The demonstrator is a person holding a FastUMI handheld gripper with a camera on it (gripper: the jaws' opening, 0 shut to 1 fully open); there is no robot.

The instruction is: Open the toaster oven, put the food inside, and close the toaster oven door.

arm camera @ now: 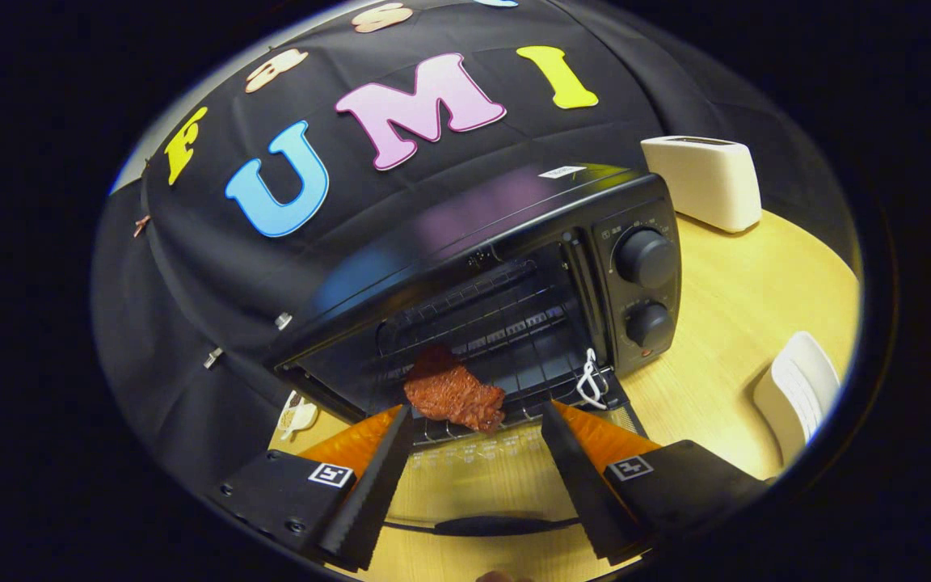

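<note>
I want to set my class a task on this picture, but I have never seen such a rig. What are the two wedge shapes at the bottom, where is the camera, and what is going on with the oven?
The camera rides on a hand-held gripper and looks forward along its two fingers; those are the wedges. A person holds the tool; there is no robot arm. The fingers stand apart and grip nothing. Just ahead, between them, a slice of meat lies on the rack at the front of a black toaster oven, whose glass door is folded down open, its handle nearest the camera. The oven stands on a wooden table. Beyond it stands a white toaster.
</note>
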